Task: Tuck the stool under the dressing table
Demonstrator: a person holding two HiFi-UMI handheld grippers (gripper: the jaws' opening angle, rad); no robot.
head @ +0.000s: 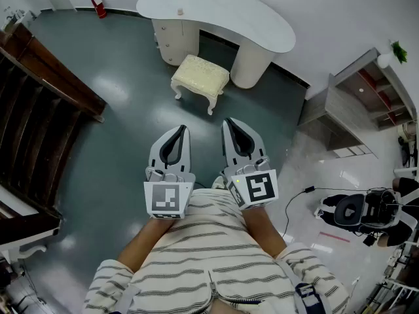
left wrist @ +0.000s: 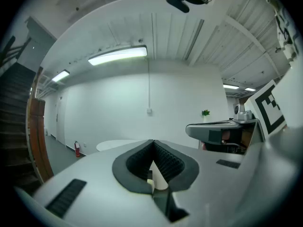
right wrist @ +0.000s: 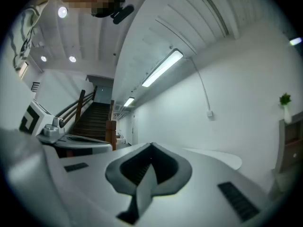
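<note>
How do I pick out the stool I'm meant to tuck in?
Find the white kidney-shaped dressing table against the far wall. On the dark floor just in front of it, facing the gap between its drawer unit and its round pedestal, stands the stool. It is the only low piece there, with a square cream padded top and curved white legs.

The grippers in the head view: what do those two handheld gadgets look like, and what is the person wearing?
The left gripper and right gripper are pale grey shells whose jaws are lined with black ribbed pads. Each ends in a cube printed with black-and-white square markers. No cables show on them. The person's shirt is white with thin dark stripes.
</note>
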